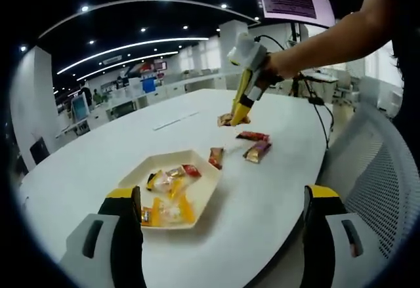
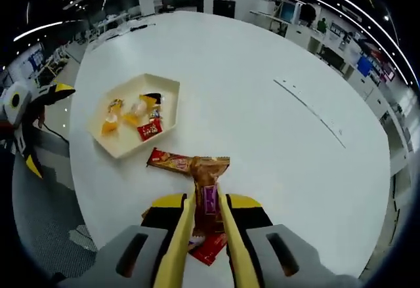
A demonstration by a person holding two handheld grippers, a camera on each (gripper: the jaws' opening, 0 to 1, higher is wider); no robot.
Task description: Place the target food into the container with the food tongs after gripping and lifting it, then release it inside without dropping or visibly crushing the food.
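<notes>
Your right gripper (image 2: 205,219) holds yellow food tongs (image 2: 203,235) clenched on 1 brown snack packet (image 2: 209,170) on the white table (image 2: 275,137), right of the tray (image 2: 105,145); squeezing harder could crush it.

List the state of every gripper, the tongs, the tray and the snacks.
Left gripper: open, empty, near the tray.
Right gripper: shut on tongs.
Tongs: tips closed on a brown snack packet.
Tray: on the table, holding several wrapped snacks.
Loose snack packets: lying on the table, outside the tray.
</notes>
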